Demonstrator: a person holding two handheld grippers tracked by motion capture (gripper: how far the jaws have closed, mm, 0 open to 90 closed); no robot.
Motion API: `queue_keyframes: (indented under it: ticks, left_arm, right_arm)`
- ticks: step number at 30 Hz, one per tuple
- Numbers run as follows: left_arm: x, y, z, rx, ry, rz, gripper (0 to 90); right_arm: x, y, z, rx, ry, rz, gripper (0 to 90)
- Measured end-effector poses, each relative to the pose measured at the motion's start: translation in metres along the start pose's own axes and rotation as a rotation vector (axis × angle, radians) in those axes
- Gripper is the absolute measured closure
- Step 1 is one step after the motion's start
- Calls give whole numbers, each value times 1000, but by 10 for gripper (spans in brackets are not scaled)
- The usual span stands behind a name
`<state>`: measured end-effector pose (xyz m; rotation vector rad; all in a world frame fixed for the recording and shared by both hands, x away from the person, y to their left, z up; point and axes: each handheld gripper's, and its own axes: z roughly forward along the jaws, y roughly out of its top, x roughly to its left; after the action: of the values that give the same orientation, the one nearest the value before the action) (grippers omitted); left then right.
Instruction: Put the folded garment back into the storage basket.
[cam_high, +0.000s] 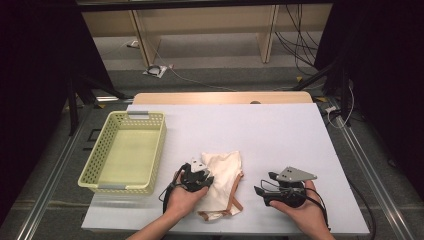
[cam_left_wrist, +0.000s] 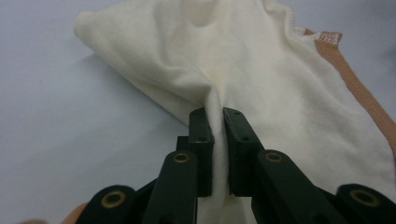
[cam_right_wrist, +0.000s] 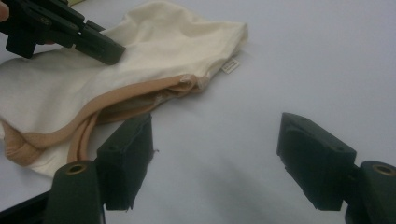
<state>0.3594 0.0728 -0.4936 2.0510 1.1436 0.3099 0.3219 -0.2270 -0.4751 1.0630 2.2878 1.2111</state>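
L gripper (cam_high: 202, 176) fingers clamped on cream cloth (cam_high: 222, 172) | R gripper (cam_high: 265, 183) low, fingers apart

One cream garment (cam_high: 221, 182) with tan trim, just right of one yellow perforated basket (cam_high: 125, 151). Two handheld grippers: left (cam_high: 198, 181), right (cam_high: 265, 187). One white bench (cam_high: 280, 135) beneath.

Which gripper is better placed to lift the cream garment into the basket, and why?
Left. The left gripper is already shut on a fold of the cream garment and sits nearer the basket. The right gripper is open over bare table beside it.
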Motion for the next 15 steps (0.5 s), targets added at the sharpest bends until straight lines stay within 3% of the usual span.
queue_keyframes:
  ticks: [4,10,15]
  left_arm:
    - [3,1,-1,3,-22,-26,831]
    - [8,4,-3,3,-55,-33,834]
    - [9,11,-11,-28,-72,-16,835]
  right_arm:
    - [0,0,1,1,2,-1,283]
    - [0,0,1,2,7,0,283]
    - [0,-1,1,1,7,-2,283]
